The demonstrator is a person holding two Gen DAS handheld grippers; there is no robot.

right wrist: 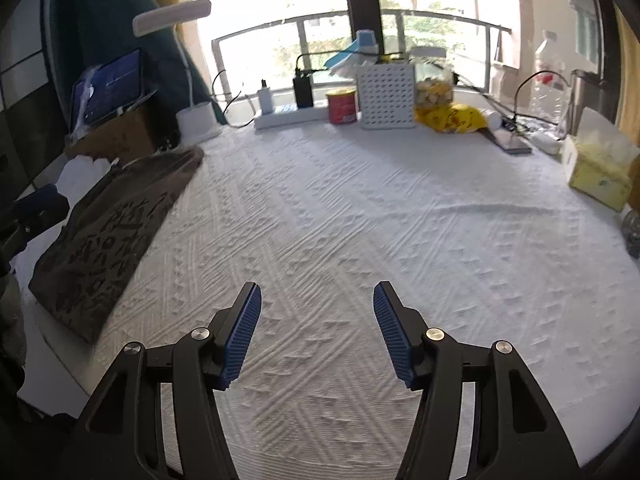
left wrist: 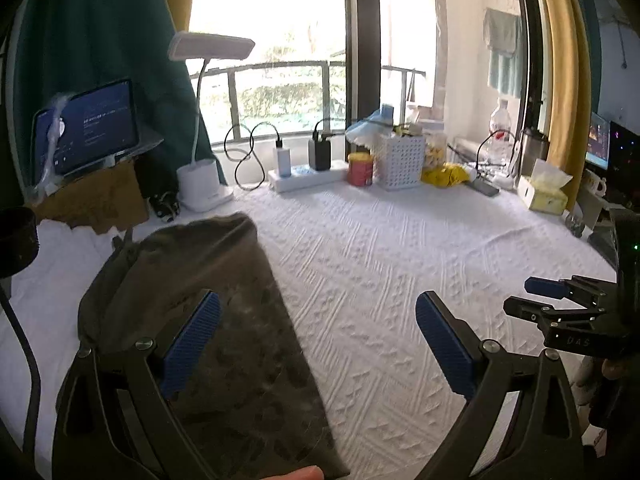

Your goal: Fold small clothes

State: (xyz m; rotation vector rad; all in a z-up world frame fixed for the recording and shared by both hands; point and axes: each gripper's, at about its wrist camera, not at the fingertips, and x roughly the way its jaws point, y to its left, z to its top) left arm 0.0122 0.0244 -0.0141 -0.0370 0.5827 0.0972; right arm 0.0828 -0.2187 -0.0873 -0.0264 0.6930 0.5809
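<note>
Left wrist view: the left gripper (left wrist: 316, 328) has its jaws wide apart with nothing between the pads. Its left pad hangs over a dark brown garment (left wrist: 224, 320) that lies folded flat on the left side of the white textured cloth (left wrist: 400, 280) covering the table. The garment looks light and limp, a soft knit that will sag and drape when lifted. A corner or a folded edge is the sensible place to pinch, since a flat middle gives the pads nothing to bite. Its right edge runs straight from far to near, and that is the easiest line to reach. At the far right the right gripper (left wrist: 560, 300) shows from the side, well apart from the garment. To the left of the garment lies some white fabric (left wrist: 60, 260), and a box (left wrist: 96, 196) stands behind it.

Right wrist view: the right gripper (right wrist: 317, 332) is also spread open and empty, over bare cloth. The garment (right wrist: 108, 232) sits far off to the left, its print visible, with its near left corner close to the table edge. The middle and right of the table give broad open room. Clutter lines the far edge: a lamp (right wrist: 196, 120), a power strip (right wrist: 288, 114), a red can (right wrist: 342, 106), a basket (right wrist: 386, 96). A tissue box (right wrist: 600, 168) stands at the right.
</note>
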